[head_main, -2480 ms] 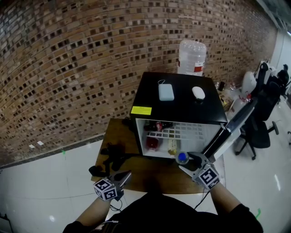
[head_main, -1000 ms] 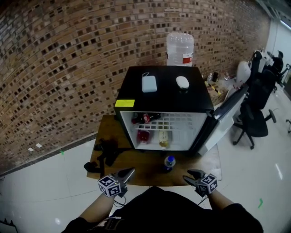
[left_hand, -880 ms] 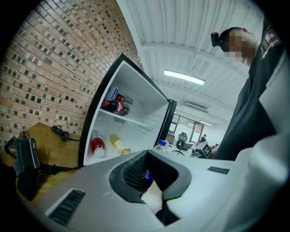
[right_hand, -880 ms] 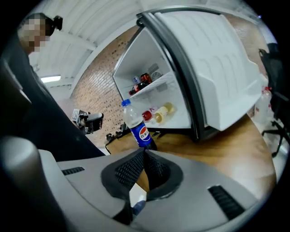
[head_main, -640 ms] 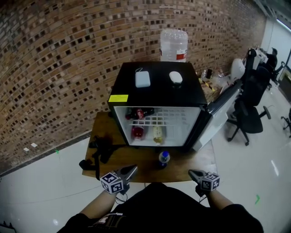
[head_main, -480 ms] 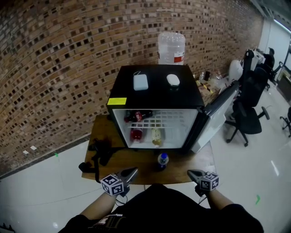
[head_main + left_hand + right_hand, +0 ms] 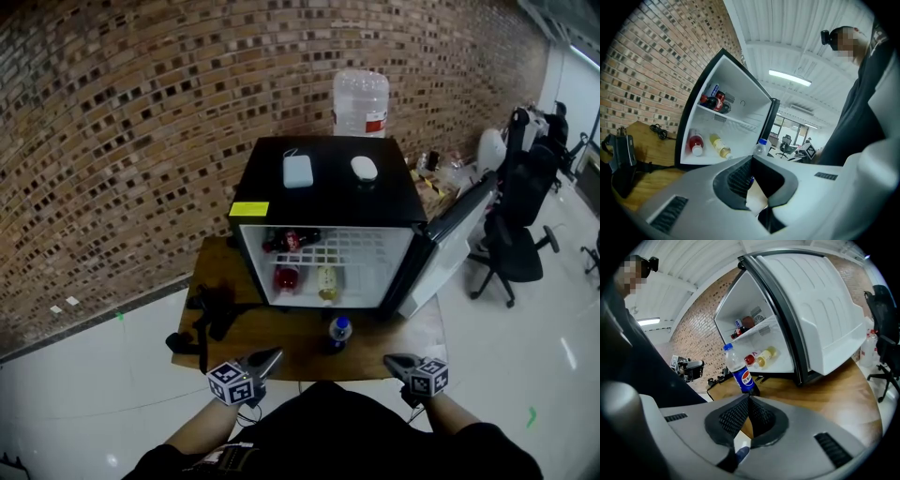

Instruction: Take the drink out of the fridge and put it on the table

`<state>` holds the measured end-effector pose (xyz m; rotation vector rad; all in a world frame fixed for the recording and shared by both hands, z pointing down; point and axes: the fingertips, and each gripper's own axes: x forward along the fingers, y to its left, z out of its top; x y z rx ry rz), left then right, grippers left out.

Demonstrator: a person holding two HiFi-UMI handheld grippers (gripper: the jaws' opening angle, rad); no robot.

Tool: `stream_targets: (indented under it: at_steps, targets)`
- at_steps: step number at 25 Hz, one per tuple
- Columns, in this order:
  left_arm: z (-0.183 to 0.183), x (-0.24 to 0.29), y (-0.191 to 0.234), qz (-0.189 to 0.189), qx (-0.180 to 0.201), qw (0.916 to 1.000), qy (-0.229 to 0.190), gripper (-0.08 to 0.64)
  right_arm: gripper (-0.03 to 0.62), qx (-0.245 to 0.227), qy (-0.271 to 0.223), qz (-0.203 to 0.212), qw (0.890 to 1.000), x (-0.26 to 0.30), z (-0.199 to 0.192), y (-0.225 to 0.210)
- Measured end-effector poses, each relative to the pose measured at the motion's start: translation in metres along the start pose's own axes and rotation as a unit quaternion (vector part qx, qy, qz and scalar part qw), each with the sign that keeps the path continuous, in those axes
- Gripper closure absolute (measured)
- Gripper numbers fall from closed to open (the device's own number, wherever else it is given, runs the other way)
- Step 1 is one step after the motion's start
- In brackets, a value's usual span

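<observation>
A blue-capped cola bottle (image 7: 338, 332) stands upright on the wooden table (image 7: 281, 349) in front of the open black mini fridge (image 7: 326, 225). The bottle (image 7: 740, 373) shows past the tips in the right gripper view, and its cap (image 7: 761, 146) peeks out in the left gripper view. My right gripper (image 7: 395, 361) is shut and empty, drawn back at the table's near edge, right of the bottle. My left gripper (image 7: 268, 357) is also shut and empty, at the near edge to the bottle's left. More bottles (image 7: 304, 278) lie inside the fridge.
The fridge door (image 7: 457, 242) hangs open to the right. A black device with cables (image 7: 208, 314) lies on the table's left part. Two small white items (image 7: 298, 171) sit on the fridge top, a water jug (image 7: 361, 101) stands behind, office chairs (image 7: 525, 220) at right.
The bottle went from my right gripper onto the table. The right gripper let go, drew back to the near edge and closed. The left gripper stayed put.
</observation>
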<state>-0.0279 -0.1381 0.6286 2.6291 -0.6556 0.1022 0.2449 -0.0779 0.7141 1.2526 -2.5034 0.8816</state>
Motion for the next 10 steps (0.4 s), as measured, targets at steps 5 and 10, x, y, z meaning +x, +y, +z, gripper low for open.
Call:
stream_targets:
  at_steps: [5, 10]
  targets:
    - [0.0009, -0.0042, -0.0004, 0.001, 0.001, 1.0000, -0.002, 0.574, 0.601, -0.004, 0.002, 0.000, 1.000, 0.0021, -0.0001, -0.0013]
    - [0.0008, -0.0078, 0.0000, 0.004, -0.001, 1.0000, -0.004, 0.574, 0.601, -0.008, 0.005, 0.007, 1.000, 0.0047, 0.0012, 0.0047]
